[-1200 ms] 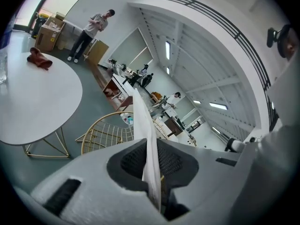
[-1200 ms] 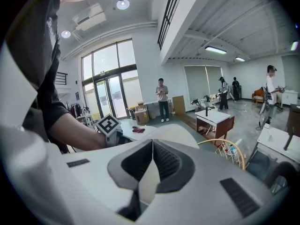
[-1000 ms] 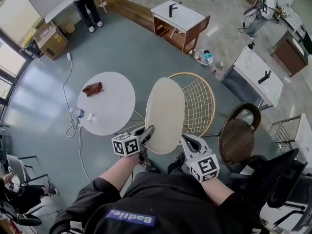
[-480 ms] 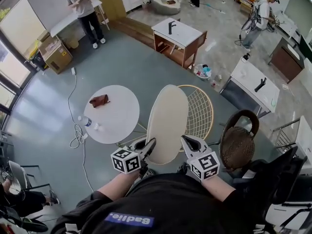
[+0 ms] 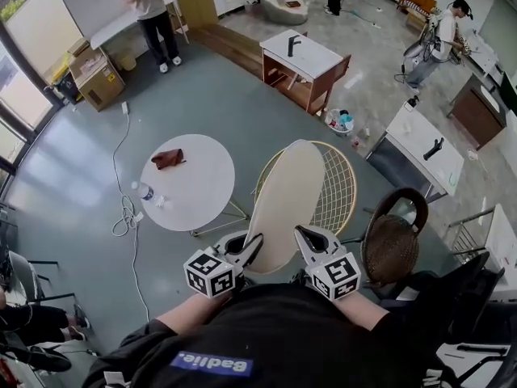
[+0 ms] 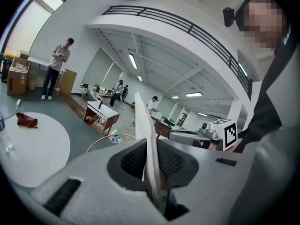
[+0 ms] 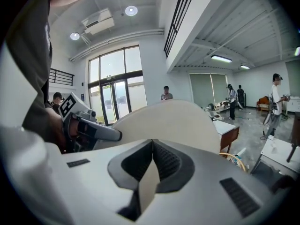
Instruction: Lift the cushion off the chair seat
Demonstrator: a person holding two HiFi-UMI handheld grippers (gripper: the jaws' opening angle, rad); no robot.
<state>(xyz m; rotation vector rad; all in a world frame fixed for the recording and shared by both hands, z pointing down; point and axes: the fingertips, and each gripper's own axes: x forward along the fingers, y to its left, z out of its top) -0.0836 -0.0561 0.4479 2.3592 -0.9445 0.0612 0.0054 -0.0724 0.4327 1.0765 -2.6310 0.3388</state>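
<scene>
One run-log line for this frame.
cushion: tilted up over wire chair | left gripper: shut on cushion edge | right gripper: shut on cushion edge

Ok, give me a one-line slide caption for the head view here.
Left gripper and right gripper each clamp the near edge of the cream cushion, holding it tilted over the wire chair.

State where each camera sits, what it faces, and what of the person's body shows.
Head view: on the person's head, steeply down at cushion and chair; forearms, left gripper, right gripper.
Left gripper view: on left gripper, along jaws clamping cushion's edge; torso right.
Right gripper view: on right gripper, same grip; sleeve left.
Shared: both gripper views show cushion and the opposite gripper.
</scene>
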